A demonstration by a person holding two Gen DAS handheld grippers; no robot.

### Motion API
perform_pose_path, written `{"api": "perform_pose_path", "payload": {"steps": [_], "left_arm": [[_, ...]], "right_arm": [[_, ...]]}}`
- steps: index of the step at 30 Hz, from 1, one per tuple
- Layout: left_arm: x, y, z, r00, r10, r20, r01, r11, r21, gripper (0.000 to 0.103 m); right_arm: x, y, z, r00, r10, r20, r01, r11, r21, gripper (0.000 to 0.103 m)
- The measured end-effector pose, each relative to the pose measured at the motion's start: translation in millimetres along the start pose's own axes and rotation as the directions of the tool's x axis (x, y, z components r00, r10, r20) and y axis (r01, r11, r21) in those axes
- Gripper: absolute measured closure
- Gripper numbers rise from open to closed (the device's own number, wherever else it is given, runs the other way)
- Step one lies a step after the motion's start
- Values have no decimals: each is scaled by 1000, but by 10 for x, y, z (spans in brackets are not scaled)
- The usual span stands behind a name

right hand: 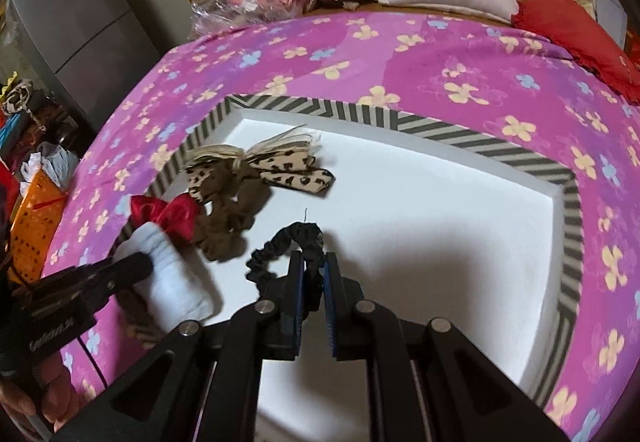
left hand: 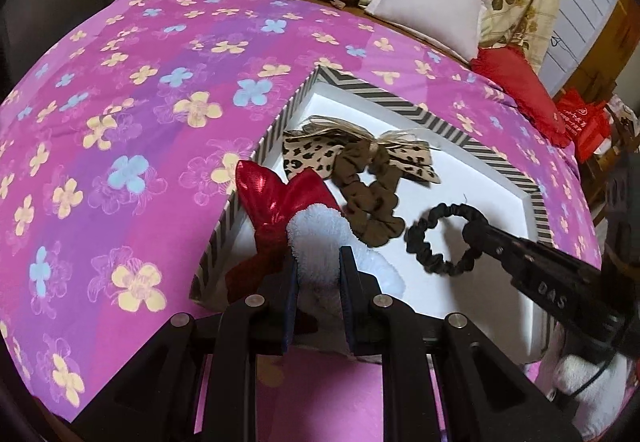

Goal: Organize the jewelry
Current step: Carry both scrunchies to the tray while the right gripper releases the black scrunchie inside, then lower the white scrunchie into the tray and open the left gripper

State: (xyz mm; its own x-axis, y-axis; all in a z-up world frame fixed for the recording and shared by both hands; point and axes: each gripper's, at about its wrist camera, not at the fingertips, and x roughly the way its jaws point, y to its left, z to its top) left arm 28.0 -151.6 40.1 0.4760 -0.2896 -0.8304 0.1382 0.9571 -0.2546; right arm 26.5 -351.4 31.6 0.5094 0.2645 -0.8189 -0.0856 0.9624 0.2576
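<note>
A white tray with a striped rim (left hand: 400,98) (right hand: 440,134) lies on the pink floral bedspread. My left gripper (left hand: 318,256) is shut on a fluffy white hair piece with a red shiny bow (left hand: 280,198) at the tray's near left edge; it also shows in the right wrist view (right hand: 168,258). My right gripper (right hand: 313,260) is shut on a black scrunchie (right hand: 276,246) and holds it just over the tray floor; the scrunchie also shows in the left wrist view (left hand: 440,238). A brown scrunchie with a leopard bow (left hand: 360,170) (right hand: 248,182) lies in the tray.
Pillows (left hand: 432,14) and a red cushion (left hand: 520,90) lie at the bed's far side, with a plastic bag (right hand: 240,2) and clothes. A grey cabinet (right hand: 72,30) and clutter stand left of the bed.
</note>
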Motion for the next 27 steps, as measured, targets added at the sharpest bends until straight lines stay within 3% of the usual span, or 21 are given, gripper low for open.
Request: {"api": "perform_pose_path", "payload": {"steps": [7, 11, 15, 27], "left_arm": [[33, -13, -9, 1000, 22, 9, -23, 1000, 11, 89], [12, -14, -17, 1000, 18, 15, -18, 1000, 6, 87], [-26, 8, -28, 1000, 7, 21, -6, 1000, -18, 76], [-457, -74, -151, 994, 22, 106, -26, 999, 39, 65]], "right_arm": [[275, 1, 106, 999, -7, -46, 8, 1000, 19, 92], [211, 5, 98, 999, 5, -32, -4, 1000, 22, 61], [57, -13, 34, 1000, 6, -15, -6, 1000, 23, 61], [-620, 109, -358, 998, 22, 58, -21, 1000, -4, 52]]}}
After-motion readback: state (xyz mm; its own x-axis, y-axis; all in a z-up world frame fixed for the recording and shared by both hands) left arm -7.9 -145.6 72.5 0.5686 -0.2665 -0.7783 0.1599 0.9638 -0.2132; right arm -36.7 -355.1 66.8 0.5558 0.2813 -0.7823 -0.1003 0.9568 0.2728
